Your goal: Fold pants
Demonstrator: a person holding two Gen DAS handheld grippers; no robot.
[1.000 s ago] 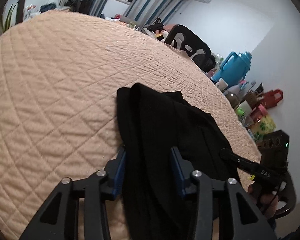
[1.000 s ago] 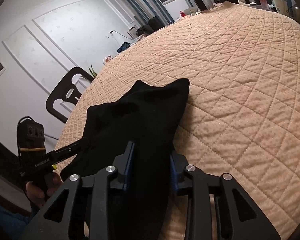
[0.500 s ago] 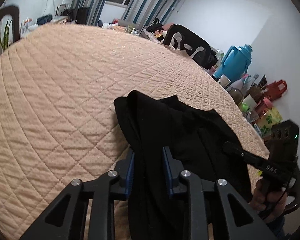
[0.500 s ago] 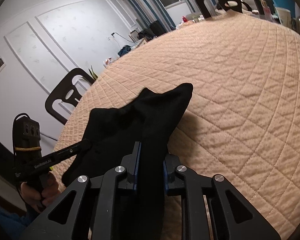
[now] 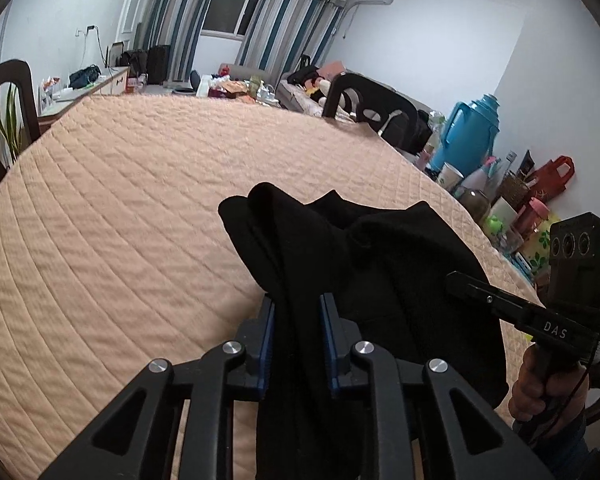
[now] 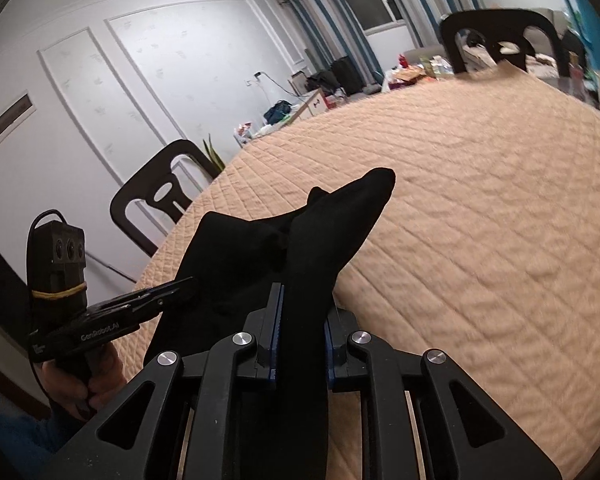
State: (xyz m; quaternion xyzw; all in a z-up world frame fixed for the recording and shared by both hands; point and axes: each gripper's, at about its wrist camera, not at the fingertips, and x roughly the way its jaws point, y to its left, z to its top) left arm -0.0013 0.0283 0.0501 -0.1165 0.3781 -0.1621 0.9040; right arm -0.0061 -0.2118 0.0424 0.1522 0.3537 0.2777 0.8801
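Note:
Black pants (image 5: 380, 264) lie bunched at the near edge of a table covered with a quilted peach cloth (image 5: 120, 220). My left gripper (image 5: 296, 304) is shut on a fold of the pants and holds it up off the cloth. My right gripper (image 6: 302, 292) is shut on another fold of the pants (image 6: 328, 232), also raised. Each gripper shows in the other's view: the right one (image 5: 456, 280) at the pants' right side, the left one (image 6: 184, 284) at their left side. The lower part of the pants is hidden behind the fingers.
Dark chairs stand at the table's left (image 6: 160, 196) and far side (image 5: 364, 100). A blue thermos jug (image 5: 468, 136), cups and bottles crowd a side surface at the right. The peach cloth (image 6: 480, 220) stretches wide beyond the pants.
Both grippers have closed on the pants and lifted them. The cloth now bunches up higher between them and both views tilt up.

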